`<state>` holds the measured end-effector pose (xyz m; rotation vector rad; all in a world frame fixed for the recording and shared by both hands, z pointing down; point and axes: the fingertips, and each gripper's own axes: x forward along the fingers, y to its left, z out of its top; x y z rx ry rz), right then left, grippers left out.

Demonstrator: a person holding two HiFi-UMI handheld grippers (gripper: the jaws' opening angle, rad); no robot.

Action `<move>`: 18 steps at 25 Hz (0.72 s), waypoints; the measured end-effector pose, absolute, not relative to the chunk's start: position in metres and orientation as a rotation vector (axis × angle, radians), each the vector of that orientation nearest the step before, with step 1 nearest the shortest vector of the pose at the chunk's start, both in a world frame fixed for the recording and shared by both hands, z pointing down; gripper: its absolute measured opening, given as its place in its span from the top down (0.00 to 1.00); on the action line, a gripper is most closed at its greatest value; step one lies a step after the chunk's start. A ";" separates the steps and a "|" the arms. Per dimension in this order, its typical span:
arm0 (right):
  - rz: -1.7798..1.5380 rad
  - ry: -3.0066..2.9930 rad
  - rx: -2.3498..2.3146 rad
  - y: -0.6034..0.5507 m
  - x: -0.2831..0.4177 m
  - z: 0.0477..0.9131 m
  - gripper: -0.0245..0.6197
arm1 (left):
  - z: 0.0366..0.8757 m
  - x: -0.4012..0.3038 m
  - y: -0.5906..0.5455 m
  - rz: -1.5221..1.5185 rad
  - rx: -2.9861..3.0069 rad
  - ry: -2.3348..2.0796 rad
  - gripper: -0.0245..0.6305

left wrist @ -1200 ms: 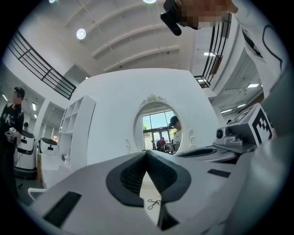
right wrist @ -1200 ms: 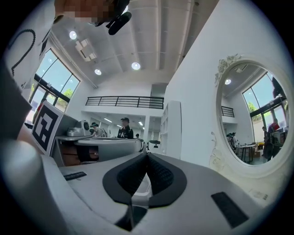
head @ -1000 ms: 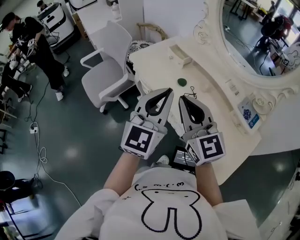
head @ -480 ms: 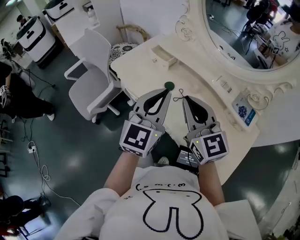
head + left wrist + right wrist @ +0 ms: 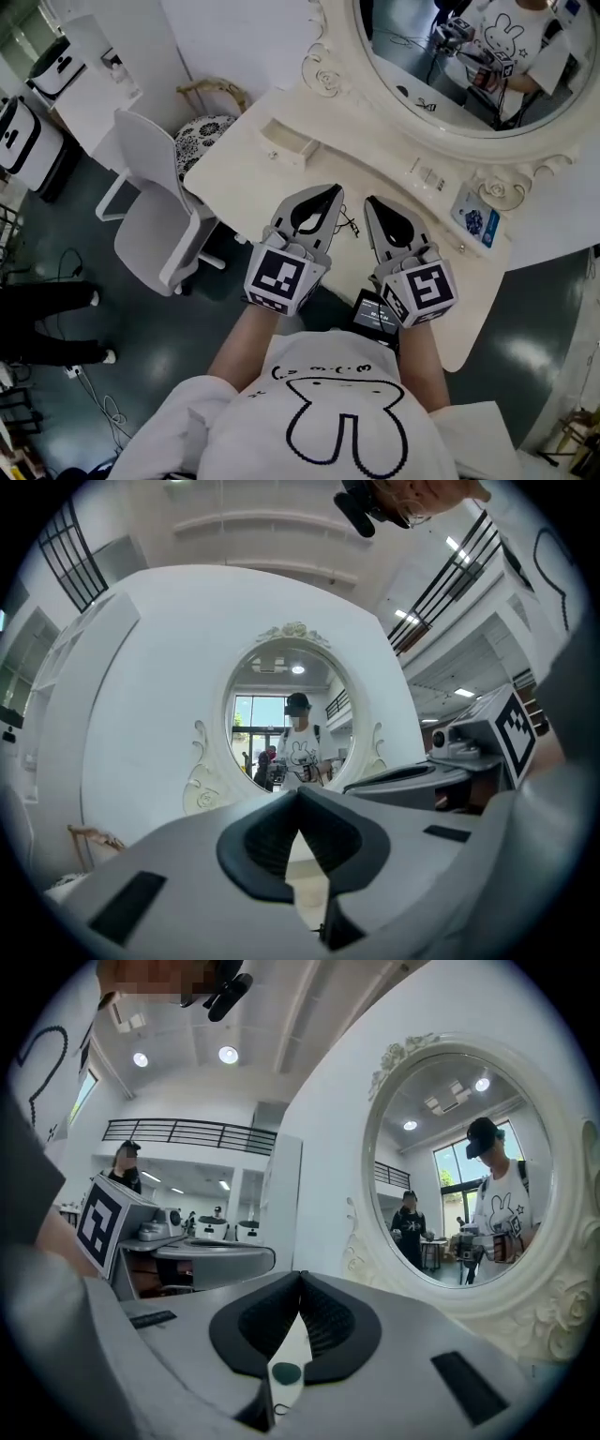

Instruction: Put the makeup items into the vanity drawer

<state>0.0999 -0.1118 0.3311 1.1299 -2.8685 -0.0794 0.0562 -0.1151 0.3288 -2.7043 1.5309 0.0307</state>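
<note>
Both grippers hang side by side over the cream vanity top, pointing level at the oval mirror. My left gripper is shut with nothing in it; its tips meet in the left gripper view. The right gripper is shut and empty too. A small black looped cord lies on the top between them. Through the right jaws a dark green round item shows on the tabletop; the head view hides it. A small cream drawer box stands at the back left of the top.
A blue-and-white card and small items stand under the mirror frame at the right. A black device sits by the table's near edge. A white chair and a patterned stool stand left of the vanity.
Both grippers have moved in over the vanity toward the mirror, still shut. The green round item, seen ahead of the left gripper before, is now hidden in the head view.
</note>
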 end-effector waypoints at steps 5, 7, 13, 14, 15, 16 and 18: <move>-0.018 -2.777 1.275 -0.148 0.098 0.342 0.94 | 0.337 0.056 -0.154 -0.012 -2.808 1.370 0.96; 0.008 -2.736 1.312 -0.159 0.097 0.347 0.94 | 0.340 0.055 -0.168 -0.024 -2.847 1.307 0.96; 0.105 -2.593 1.468 -0.183 0.114 0.368 0.94 | 0.355 0.058 -0.197 -0.054 -2.954 1.136 0.96; 0.123 -2.570 1.498 -0.185 0.119 0.372 0.94 | 0.358 0.060 -0.200 -0.065 -2.969 1.104 0.96; 0.138 -2.548 1.523 -0.186 0.123 0.375 0.94 | 0.360 0.062 -0.202 -0.078 -2.983 1.071 0.96; 0.150 -2.526 1.540 -0.186 0.127 0.378 0.92 | 0.362 0.065 -0.203 -0.094 -2.996 1.040 0.96; 0.162 -2.486 1.540 -0.187 0.132 0.385 0.90 | 0.369 0.070 -0.205 -0.131 -3.021 1.000 0.96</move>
